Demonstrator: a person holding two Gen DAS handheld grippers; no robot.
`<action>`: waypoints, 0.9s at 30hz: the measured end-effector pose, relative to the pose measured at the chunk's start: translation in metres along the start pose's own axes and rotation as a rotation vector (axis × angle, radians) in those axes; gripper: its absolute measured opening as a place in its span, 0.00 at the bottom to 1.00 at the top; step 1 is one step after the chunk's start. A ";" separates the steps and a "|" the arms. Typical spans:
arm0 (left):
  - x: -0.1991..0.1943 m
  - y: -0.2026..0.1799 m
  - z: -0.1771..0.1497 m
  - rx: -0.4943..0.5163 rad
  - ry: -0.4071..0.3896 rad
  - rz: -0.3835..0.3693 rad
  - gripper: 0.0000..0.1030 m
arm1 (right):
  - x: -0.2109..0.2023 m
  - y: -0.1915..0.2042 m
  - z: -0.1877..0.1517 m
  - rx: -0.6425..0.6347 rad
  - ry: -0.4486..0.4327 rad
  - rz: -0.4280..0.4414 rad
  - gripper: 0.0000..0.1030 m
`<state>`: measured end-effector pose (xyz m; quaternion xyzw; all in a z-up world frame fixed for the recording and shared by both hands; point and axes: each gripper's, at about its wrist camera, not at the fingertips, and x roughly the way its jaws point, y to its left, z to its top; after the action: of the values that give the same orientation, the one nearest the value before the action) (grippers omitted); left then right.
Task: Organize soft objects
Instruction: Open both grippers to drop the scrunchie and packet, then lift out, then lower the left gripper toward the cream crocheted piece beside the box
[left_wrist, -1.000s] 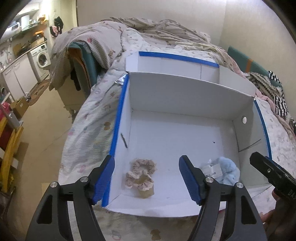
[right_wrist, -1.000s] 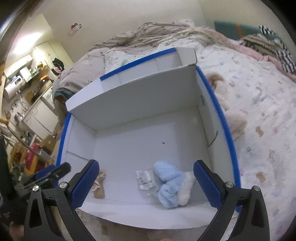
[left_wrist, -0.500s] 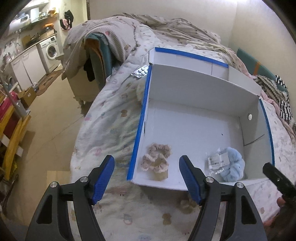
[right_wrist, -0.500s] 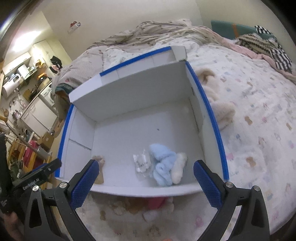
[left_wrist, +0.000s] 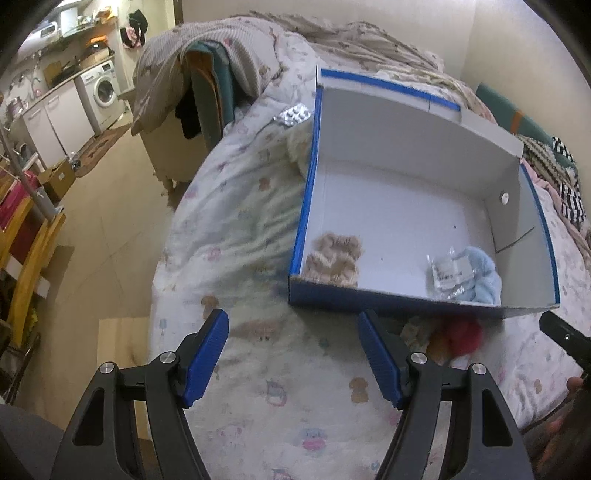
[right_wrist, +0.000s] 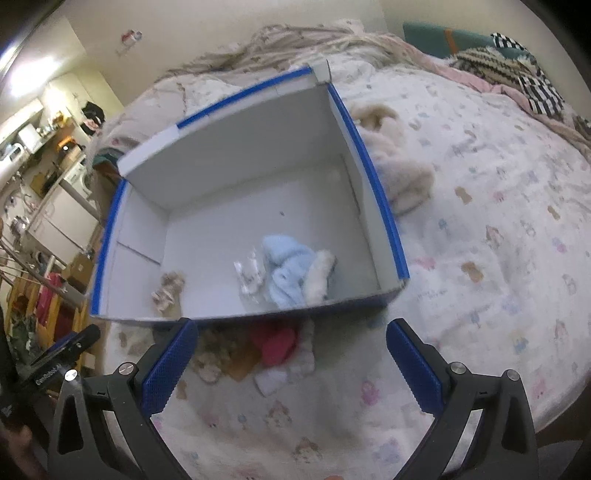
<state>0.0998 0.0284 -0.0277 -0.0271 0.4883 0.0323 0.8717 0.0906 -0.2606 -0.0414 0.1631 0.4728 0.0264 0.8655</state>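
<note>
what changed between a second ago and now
Both grippers have drawn back from the box: a second ago they hung over its near wall, now the left gripper and right gripper hang over the bedspread in front of it, and a red item has come into view there. Nothing was grasped or released. Jaws stayed open and empty; the box contents stayed put.

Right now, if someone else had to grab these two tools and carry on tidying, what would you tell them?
Left tool: open, empty, over the bedspread.
Right tool: open, empty, above the loose pile.
In the box: beige scrunchie, blue fluffy item, cream fluffy piece, clear packet.
Left: red soft item and small beige and white pieces beside it on the bed in front of the box; cream plush beside the box.
</note>
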 end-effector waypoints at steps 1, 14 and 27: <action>0.002 0.000 -0.001 0.003 0.011 -0.001 0.68 | 0.003 0.000 -0.001 0.000 0.017 -0.010 1.00; 0.028 -0.018 -0.009 0.060 0.106 -0.027 0.68 | 0.032 -0.002 -0.006 -0.025 0.127 -0.096 1.00; 0.046 -0.025 -0.006 0.053 0.126 -0.039 0.68 | 0.048 -0.006 -0.002 -0.017 0.161 -0.129 1.00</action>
<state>0.1210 0.0048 -0.0693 -0.0155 0.5424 0.0003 0.8400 0.1145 -0.2564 -0.0836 0.1222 0.5501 -0.0122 0.8260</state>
